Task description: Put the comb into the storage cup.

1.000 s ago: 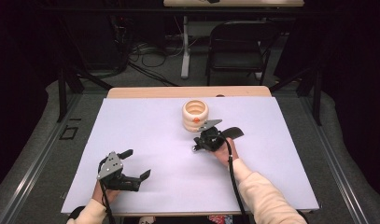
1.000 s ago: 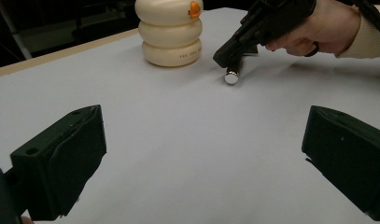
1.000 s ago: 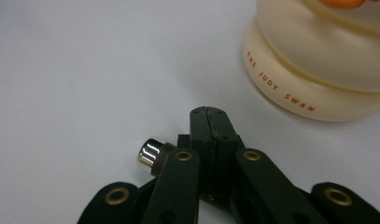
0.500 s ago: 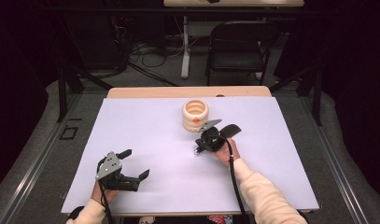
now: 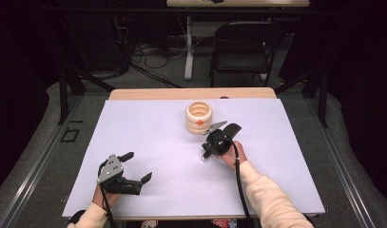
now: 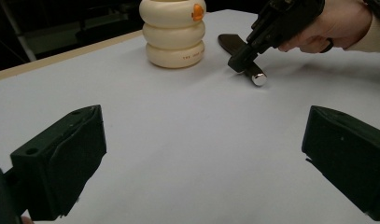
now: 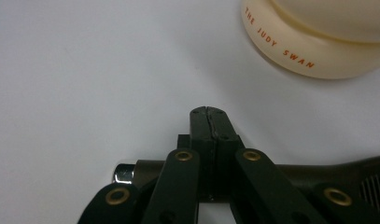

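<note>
Fingers of the right gripper [image 7: 209, 114] are seen pressed flat together, pad against pad, over a dark tool handle [image 7: 318, 175] with a silver end cap [image 6: 258, 78] that lies on the white table sheet [image 5: 153, 142]; whether the handle is actually pinched cannot be told. That gripper [image 5: 215, 142] is held in the right hand [image 5: 233, 154] just in front of a cream ribbed container [image 5: 199, 117], which is stood upright near the far middle of the sheet and is marked with a small orange spot and the printed words "THE JUDY SWAN". Well apart, near the front left corner, the left gripper [image 5: 136, 167] is held low over bare sheet, its jaws spread wide with nothing between them.
</note>
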`<act>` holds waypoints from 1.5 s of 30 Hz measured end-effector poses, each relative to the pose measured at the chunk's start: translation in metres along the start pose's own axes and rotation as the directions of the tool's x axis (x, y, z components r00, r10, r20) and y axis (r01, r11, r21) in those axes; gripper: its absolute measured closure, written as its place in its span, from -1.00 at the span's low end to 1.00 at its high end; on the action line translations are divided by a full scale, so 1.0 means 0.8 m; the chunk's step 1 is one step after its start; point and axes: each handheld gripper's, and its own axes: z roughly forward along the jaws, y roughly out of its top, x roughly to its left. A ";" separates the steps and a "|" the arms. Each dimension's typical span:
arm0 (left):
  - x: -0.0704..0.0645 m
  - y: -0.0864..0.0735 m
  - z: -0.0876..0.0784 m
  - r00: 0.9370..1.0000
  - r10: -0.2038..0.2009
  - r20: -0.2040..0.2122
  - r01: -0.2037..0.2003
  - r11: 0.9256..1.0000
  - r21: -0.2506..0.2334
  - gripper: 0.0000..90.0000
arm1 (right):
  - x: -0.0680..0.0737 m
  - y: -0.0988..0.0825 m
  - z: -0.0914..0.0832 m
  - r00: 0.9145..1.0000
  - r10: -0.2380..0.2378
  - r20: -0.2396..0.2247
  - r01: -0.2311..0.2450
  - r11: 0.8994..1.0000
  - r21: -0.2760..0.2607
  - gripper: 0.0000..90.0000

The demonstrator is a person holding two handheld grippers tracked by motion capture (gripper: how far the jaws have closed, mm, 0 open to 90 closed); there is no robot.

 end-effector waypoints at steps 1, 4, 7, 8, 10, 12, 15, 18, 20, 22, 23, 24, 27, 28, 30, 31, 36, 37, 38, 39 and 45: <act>0.000 0.000 0.000 1.000 0.001 -0.001 -0.001 1.000 0.000 -1.00 | 0.000 0.000 -0.001 1.000 0.002 -0.002 -0.002 1.000 0.006 1.00; 0.000 0.000 0.000 1.000 0.001 -0.001 -0.001 1.000 0.000 -1.00 | -0.002 -0.003 -0.004 1.000 0.006 -0.001 -0.006 1.000 0.016 1.00; 0.000 0.000 0.000 1.000 0.001 -0.002 -0.001 1.000 -0.001 -1.00 | -0.003 -0.004 -0.005 1.000 0.005 0.000 -0.005 1.000 0.020 1.00; 0.000 0.000 0.000 1.000 0.000 -0.002 0.000 1.000 -0.002 -1.00 | -0.004 -0.006 -0.007 1.000 0.008 0.002 -0.008 1.000 0.026 1.00; 0.000 0.000 0.000 1.000 0.000 -0.001 0.000 1.000 -0.005 -1.00 | -0.005 -0.007 -0.009 1.000 0.016 0.006 -0.016 1.000 0.026 1.00; 0.000 0.000 0.000 1.000 0.000 -0.001 0.000 1.000 -0.006 -1.00 | -0.006 -0.008 -0.011 1.000 0.021 0.010 -0.021 0.999 0.032 1.00; 0.000 0.000 0.000 1.000 0.000 -0.001 0.000 1.000 -0.006 -1.00 | -0.008 -0.010 -0.012 1.000 0.018 0.014 -0.018 0.999 0.029 1.00; 0.000 0.000 0.000 1.000 0.001 -0.001 -0.001 1.000 -0.006 -1.00 | -0.010 -0.011 -0.016 1.000 0.026 0.017 -0.027 0.999 0.037 1.00; 0.000 0.000 0.000 1.000 0.001 -0.001 -0.001 1.000 -0.006 -1.00 | -0.012 -0.012 -0.018 0.999 0.032 0.021 -0.033 0.999 0.042 1.00; 0.000 0.000 0.000 1.000 0.001 -0.001 -0.001 1.000 -0.006 -1.00 | -0.013 -0.014 -0.020 0.999 0.031 0.026 -0.032 0.998 0.049 1.00; 0.000 0.000 -0.001 1.000 0.001 -0.002 -0.001 1.000 -0.007 -1.00 | -0.014 -0.014 -0.021 0.999 0.032 0.025 -0.033 0.998 0.052 1.00; 0.000 0.000 -0.001 1.000 0.001 -0.002 -0.001 1.000 -0.007 -1.00 | -0.015 -0.016 -0.024 0.999 0.039 0.027 -0.040 0.997 0.063 1.00; 0.000 0.000 -0.001 1.000 0.001 -0.001 -0.001 1.000 -0.007 -1.00 | -0.016 -0.017 -0.026 0.999 0.040 0.034 -0.042 0.997 0.071 1.00; 0.000 0.000 -0.001 1.000 0.001 -0.001 -0.001 1.000 -0.008 -1.00 | -0.016 -0.017 -0.027 0.998 0.039 0.039 -0.042 0.996 0.080 1.00; 0.000 0.000 -0.001 1.000 0.003 -0.001 -0.003 1.000 -0.007 -1.00 | -0.018 -0.019 -0.030 0.998 0.045 0.046 -0.050 0.994 0.092 1.00; 0.000 0.000 -0.001 1.000 0.003 -0.002 -0.003 1.000 -0.005 -1.00 | -0.019 -0.020 -0.032 0.998 0.041 0.057 -0.047 0.993 0.109 1.00; 0.000 0.000 -0.001 1.000 0.003 -0.003 -0.003 1.000 -0.006 -1.00 | -0.022 -0.024 -0.037 0.996 0.048 0.078 -0.057 0.991 0.122 1.00; 0.000 0.000 -0.001 1.000 0.003 -0.003 -0.003 1.000 -0.005 -1.00 | -0.023 -0.025 -0.039 0.995 0.052 0.081 -0.063 0.989 0.137 1.00; 0.000 0.000 -0.001 1.000 0.003 -0.003 -0.003 1.000 -0.005 -1.00 | -0.026 -0.027 -0.042 0.994 0.059 0.088 -0.070 0.989 0.131 1.00; 0.000 0.000 -0.001 1.000 0.003 -0.003 -0.003 1.000 -0.005 -1.00 | -0.026 -0.027 -0.042 0.994 0.059 0.088 -0.070 0.989 0.131 1.00; 0.000 0.001 -0.002 1.000 0.004 -0.003 -0.004 1.000 -0.004 -1.00 | -0.035 -0.034 -0.052 0.991 0.088 0.103 -0.100 0.989 0.113 1.00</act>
